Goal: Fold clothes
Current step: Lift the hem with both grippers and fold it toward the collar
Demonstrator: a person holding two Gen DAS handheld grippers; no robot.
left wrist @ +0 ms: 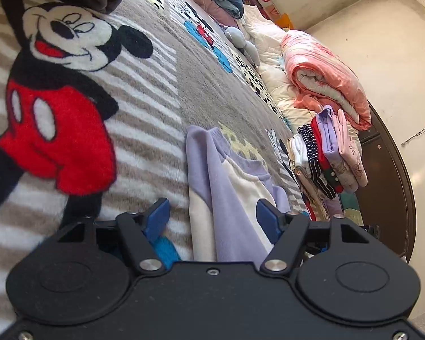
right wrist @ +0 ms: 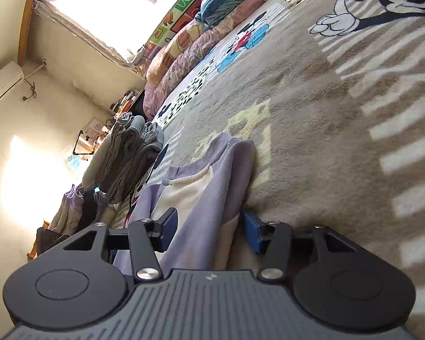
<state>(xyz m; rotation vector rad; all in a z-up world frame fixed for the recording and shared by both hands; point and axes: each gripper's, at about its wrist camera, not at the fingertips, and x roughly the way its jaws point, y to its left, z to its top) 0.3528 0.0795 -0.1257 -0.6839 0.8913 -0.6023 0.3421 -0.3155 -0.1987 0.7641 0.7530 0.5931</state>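
Observation:
A folded lilac and cream sweatshirt (left wrist: 229, 187) lies on the Mickey Mouse blanket (left wrist: 155, 90) that covers the bed. My left gripper (left wrist: 212, 216) is open and straddles the sweatshirt's near end. One blue pad (left wrist: 158, 215) stands clear of the cloth on the blanket side and the other sits above it. In the right wrist view the same sweatshirt (right wrist: 201, 187) runs between the jaws of my right gripper (right wrist: 211, 226). That gripper is rolled on its side and open, with a blue pad (right wrist: 253, 232) just off the cloth's edge against the blanket (right wrist: 311, 141).
A stack of folded clothes (left wrist: 331, 155) stands at the bed's edge beside a rolled pink quilt (left wrist: 325, 76) and the dark footboard (left wrist: 391, 184). A heap of grey clothes (right wrist: 124, 158) lies beyond the sweatshirt. Pillows and bedding line the far side.

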